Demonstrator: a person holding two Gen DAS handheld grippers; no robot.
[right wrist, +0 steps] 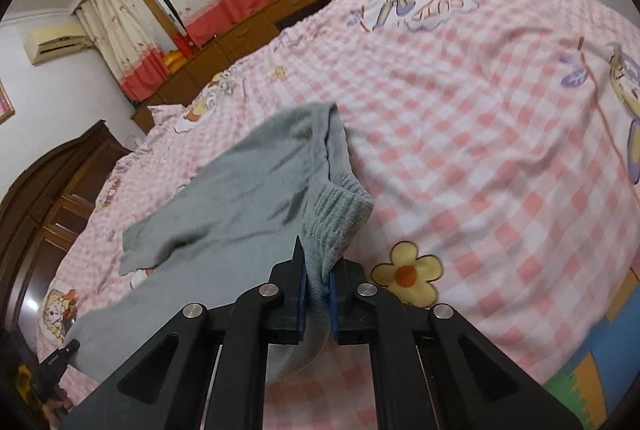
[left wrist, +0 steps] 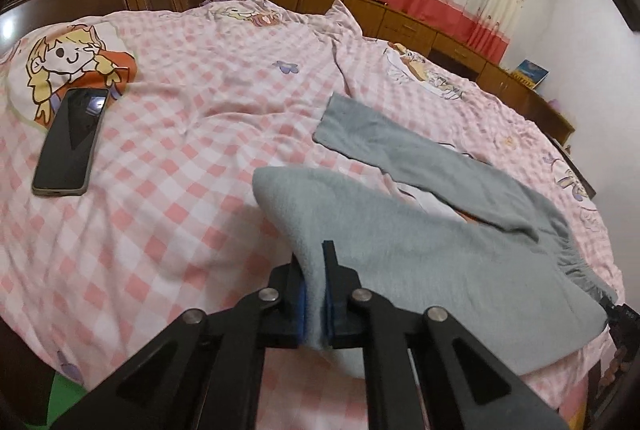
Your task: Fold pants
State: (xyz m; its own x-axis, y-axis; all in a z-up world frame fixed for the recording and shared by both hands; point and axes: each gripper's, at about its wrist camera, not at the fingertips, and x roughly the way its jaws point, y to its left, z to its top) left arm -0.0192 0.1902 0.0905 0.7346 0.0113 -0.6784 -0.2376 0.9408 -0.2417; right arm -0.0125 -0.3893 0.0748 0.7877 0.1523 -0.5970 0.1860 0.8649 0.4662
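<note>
The pink-and-white checked cotton bedsheet [right wrist: 460, 102] is showing one readable word, upside down in outlined letters inside a printed cloud: "CUTE" [right wrist: 444, 15].

Checked bed [left wrist: 200, 230], phone [left wrist: 70, 142], grey pants [left wrist: 420, 250]

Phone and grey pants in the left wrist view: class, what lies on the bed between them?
Nothing: between the phone and the grey pants only bare pink checked bedcover shows, in the left wrist view.

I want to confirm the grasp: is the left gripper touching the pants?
Touching. In the left wrist view, the left gripper is shut on the grey pants, with cloth pinched between both blue pads.
</note>
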